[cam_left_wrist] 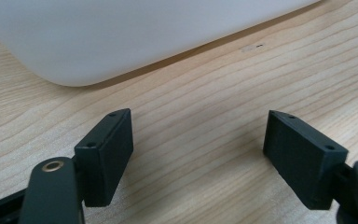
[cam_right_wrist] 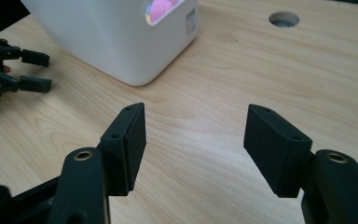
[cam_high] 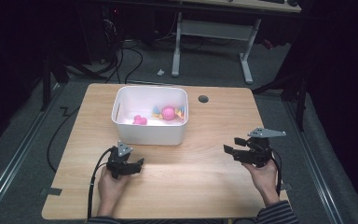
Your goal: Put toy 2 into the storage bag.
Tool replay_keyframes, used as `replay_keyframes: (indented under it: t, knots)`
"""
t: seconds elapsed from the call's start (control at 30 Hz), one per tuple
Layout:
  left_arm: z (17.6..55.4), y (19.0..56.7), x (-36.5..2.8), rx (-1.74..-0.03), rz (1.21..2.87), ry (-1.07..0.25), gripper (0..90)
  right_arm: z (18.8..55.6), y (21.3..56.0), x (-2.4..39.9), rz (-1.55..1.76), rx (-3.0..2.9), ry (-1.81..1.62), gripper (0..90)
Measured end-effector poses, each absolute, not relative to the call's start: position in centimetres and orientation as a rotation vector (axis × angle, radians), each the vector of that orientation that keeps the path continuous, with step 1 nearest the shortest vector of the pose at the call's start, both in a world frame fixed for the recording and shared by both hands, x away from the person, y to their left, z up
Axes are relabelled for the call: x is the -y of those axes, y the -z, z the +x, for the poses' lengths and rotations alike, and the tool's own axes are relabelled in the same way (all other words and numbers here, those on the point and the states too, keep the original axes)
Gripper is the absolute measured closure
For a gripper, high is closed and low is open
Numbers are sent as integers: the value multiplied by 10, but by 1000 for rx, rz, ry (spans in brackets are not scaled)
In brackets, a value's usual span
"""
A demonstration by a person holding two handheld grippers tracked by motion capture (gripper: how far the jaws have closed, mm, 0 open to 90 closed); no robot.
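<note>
Tongs in both hands stand wide with nothing between them; the left tongs (cam_high: 139, 163) lie low over the worktop (cam_high: 191, 182) near its front-left corner, held in the person's left hand (cam_high: 109, 184), and their own view shows the two black jaws well apart over bare wood (cam_left_wrist: 198, 135); the right tongs (cam_high: 233, 145) sit toward the right edge, in the right hand (cam_high: 263, 175), jaws likewise spread over bare wood in their own view (cam_right_wrist: 196, 126).

The white tub (cam_high: 149, 133) stands on the worktop toward the back edge, left of the middle; its near wall is just beyond the left tongs (cam_left_wrist: 121, 32) and farther from the right tongs (cam_right_wrist: 112, 42); neither touches it.

Inside the tub lie a pink ball (cam_high: 168, 112) toward the right wall and a smaller pink toy (cam_high: 140, 120) to its left; yellow and blue pieces flank the ball, too small to tell apart.

A round cable hole (cam_high: 203, 99) sits in the worktop just right of the tub, near the back edge.
</note>
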State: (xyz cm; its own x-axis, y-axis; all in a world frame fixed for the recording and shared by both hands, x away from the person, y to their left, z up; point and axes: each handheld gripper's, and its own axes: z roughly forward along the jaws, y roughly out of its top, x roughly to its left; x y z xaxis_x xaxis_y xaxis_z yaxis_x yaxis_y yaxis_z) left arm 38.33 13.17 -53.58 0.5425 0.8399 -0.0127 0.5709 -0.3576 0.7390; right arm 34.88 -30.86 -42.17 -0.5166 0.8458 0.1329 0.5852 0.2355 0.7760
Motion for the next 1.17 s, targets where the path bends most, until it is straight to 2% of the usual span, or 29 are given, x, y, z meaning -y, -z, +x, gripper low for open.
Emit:
replay_keyframes:
  t: [0.43, 0.8, 0.97, 1.17]
  knots:
    - [383, 536, -132, -1135, 2070, -485, 244, 353, 477, 314, 1469, -2204, -1138, 393]
    - [383, 536, -132, -1135, 2070, -485, 244, 359, 524, 301, 1429, -2185, -905, 383]
    - [383, 536, -131, -1135, 2070, -485, 244, 355, 530, 297, 1367, -2134, -900, 366]
    - [383, 536, -132, -1135, 2070, -485, 244, 356, 531, 297, 1396, -2123, -891, 295]
